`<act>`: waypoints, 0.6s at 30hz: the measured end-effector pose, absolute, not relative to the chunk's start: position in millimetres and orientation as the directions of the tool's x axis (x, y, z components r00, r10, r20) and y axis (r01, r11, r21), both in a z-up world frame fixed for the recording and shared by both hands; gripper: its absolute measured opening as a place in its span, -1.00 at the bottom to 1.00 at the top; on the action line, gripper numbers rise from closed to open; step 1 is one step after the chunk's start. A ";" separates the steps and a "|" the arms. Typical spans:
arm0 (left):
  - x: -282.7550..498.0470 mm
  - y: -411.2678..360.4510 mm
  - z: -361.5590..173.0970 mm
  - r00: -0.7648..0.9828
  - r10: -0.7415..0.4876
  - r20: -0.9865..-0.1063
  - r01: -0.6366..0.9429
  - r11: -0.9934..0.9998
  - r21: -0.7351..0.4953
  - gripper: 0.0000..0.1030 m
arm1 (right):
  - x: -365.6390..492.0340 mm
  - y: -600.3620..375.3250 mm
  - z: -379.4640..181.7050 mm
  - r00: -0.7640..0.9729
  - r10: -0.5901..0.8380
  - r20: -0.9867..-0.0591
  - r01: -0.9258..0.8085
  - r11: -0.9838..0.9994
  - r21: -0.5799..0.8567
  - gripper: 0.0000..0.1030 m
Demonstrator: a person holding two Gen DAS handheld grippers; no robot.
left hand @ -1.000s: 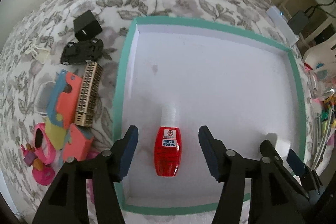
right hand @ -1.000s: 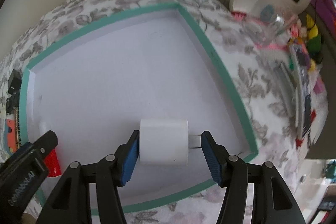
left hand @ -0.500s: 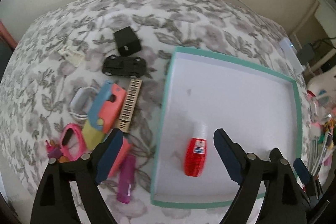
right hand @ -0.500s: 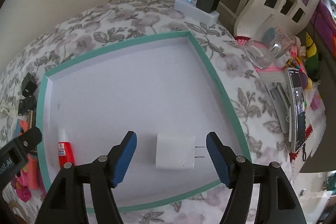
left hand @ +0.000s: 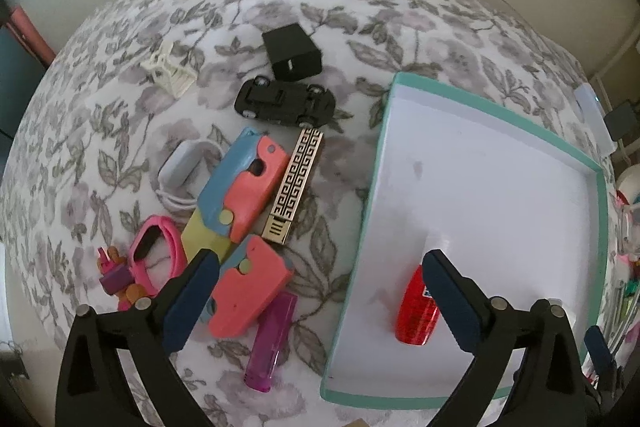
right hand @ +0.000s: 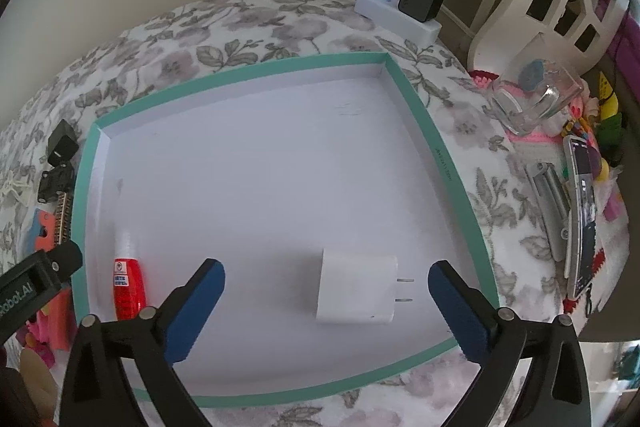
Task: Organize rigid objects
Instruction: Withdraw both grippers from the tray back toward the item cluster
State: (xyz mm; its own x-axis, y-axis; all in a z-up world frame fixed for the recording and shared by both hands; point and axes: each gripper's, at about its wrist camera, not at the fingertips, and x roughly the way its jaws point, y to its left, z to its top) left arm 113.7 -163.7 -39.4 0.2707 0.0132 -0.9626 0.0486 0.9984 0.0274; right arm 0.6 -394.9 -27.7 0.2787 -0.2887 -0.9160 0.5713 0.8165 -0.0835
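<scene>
Teal-rimmed tray (right hand: 420, 131) on floral-covered desk (left hand: 280, 3); floor mostly bare. Red bottle (right hand: 127, 287) lies by left wall, label unreadable. White charger (right hand: 356, 289) near front rim, prongs rightward. Left tongs (left hand: 320, 291) just opened wide, empty, straddling tray's left edge. Right tongs (right hand: 326, 301) just opened wide, charger between, untouched. Toy clutter left of tray.
</scene>
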 end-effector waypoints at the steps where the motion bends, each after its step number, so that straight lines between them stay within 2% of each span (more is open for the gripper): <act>1: 114.0 -162.9 -40.4 0.267 0.016 -0.964 0.045 0.999 0.028 0.97 | 0.6 -395.2 -28.3 0.279 -0.285 -0.917 0.571 0.817 -0.080 1.00; 11: 121.1 -140.3 -30.6 0.286 0.002 -0.958 -0.018 1.000 -0.003 0.98 | 5.6 -383.9 -27.0 0.316 -0.239 -0.918 0.532 0.846 -0.037 1.00; 18: 131.6 -107.7 -19.3 0.293 0.030 -0.956 -0.070 0.997 0.009 0.98 | 10.7 -365.5 -10.8 0.431 -0.118 -0.895 0.480 0.869 0.117 1.00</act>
